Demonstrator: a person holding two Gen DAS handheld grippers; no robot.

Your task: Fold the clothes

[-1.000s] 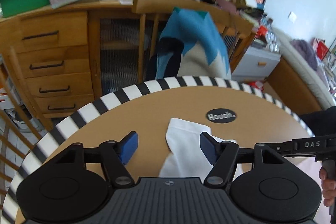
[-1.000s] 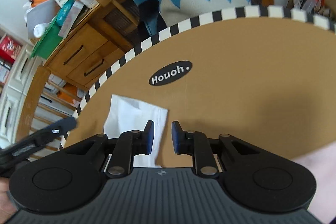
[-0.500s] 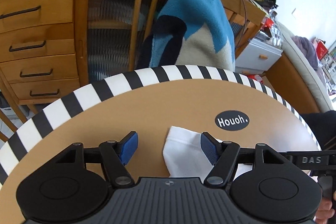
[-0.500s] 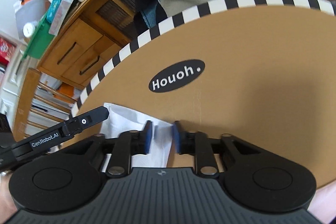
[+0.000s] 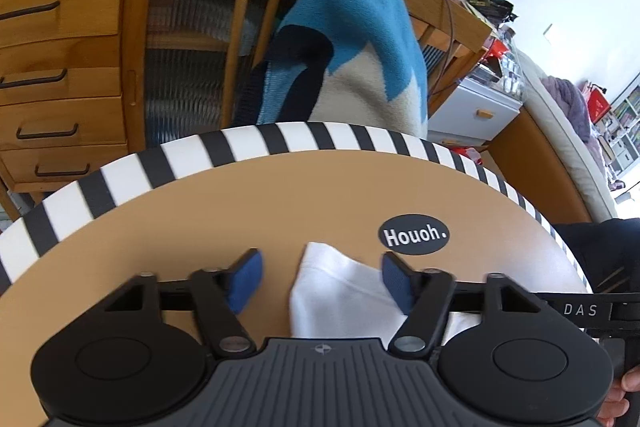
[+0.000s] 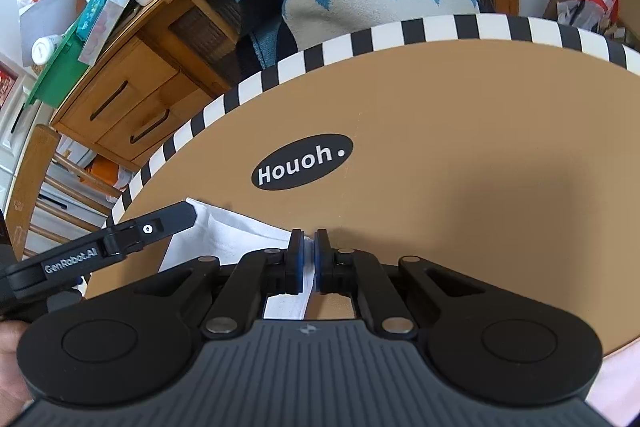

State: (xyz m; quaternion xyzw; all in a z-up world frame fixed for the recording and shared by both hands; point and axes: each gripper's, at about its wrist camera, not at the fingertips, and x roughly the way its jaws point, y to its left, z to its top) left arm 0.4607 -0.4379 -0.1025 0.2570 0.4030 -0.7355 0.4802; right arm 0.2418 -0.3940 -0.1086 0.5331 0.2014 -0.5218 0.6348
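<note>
- My right gripper (image 6: 309, 259) pinches the small white cloth garment's (image 5: 340, 301) edge.
- My left gripper (image 5: 320, 281) gapes wide, garment corner at its one o'clock.
- I judge folding barely started.

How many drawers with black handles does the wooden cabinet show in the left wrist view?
4 drawers, stacked at the left of the wooden cabinet: top, second, third, bottom. More may lie outside the frame.

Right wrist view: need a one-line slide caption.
Right gripper pinches the near edge of a white garment on the tan table beside the Houoh. logo; left gripper's finger reaches in.
</note>
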